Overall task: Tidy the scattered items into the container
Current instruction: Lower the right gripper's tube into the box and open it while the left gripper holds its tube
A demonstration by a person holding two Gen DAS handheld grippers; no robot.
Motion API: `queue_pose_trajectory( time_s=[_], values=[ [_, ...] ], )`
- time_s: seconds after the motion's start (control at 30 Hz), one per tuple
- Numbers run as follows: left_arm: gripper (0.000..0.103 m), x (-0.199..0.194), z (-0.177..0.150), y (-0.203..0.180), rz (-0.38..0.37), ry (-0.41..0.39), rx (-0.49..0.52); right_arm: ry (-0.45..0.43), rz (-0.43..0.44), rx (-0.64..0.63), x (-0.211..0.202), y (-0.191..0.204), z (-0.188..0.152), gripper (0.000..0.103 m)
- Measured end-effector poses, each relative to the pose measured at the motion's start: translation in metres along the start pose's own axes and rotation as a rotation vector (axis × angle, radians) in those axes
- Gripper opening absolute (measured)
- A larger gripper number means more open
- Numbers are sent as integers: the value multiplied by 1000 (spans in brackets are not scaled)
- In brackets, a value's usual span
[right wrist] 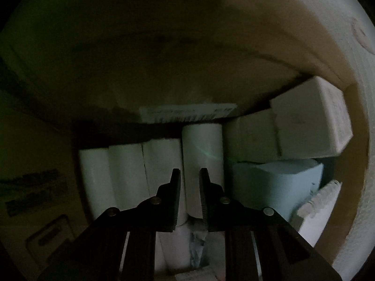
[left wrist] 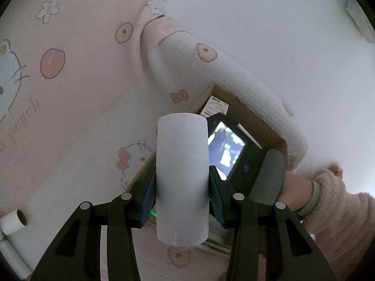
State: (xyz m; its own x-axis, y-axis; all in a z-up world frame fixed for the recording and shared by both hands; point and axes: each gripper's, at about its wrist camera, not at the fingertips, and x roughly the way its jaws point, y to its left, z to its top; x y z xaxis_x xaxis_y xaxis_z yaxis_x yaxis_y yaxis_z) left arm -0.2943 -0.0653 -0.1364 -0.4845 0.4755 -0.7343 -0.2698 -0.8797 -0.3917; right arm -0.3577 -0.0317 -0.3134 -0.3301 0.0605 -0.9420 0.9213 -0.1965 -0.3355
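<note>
Left claw: your left gripper (left wrist: 182, 187) is clenched on a white roll (left wrist: 182, 178), blue pads pressed to its 2 sides; the roll stands upright between them.
Right claw: your right gripper (right wrist: 189, 187) is down inside the cardboard box (right wrist: 164, 58), jaws nearly together with a narrow gap; nothing sits between them, so it holds nothing.
Writing: a white printed label (left wrist: 215, 107) is stuck inside the box wall; its print is too small to read. The same kind of strip (right wrist: 187, 113) shows in the right view, also unreadable. Cartoon cat faces, bows and flowers pattern the pink bedding (left wrist: 70, 70).
Box contents: white rolls (right wrist: 131, 175) stand side by side along the bottom, white cartons (right wrist: 304, 126) and a pale blue pack (right wrist: 276, 178) lie to their right.
Still outside: 1 smaller roll (left wrist: 13, 222) lies on the bedding at the far left edge.
Edges and room: a white waffle blanket (left wrist: 246, 79) drapes over the box's far rim. Your right hand (left wrist: 295, 192), in a fuzzy pink sleeve (left wrist: 339, 210), and its device fill most of the opening in the left view.
</note>
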Motion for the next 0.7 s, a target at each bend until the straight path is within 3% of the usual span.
queue_pose_trajectory(
  time_s=[0.13, 0.27, 0.47, 0.7],
  values=[
    [46, -2, -2, 2, 9, 3, -3, 70, 151, 135, 16, -17, -9, 12],
    [46, 0, -3, 2, 34, 16, 5, 96, 170, 208, 18, -26, -14, 11],
    [46, 3, 0, -2, 45, 23, 18, 218, 220, 311, 26, -42, -29, 11],
    [46, 6, 1, -10, 71, 29, 43, 106, 250, 327, -8, -65, -53, 12]
  ],
)
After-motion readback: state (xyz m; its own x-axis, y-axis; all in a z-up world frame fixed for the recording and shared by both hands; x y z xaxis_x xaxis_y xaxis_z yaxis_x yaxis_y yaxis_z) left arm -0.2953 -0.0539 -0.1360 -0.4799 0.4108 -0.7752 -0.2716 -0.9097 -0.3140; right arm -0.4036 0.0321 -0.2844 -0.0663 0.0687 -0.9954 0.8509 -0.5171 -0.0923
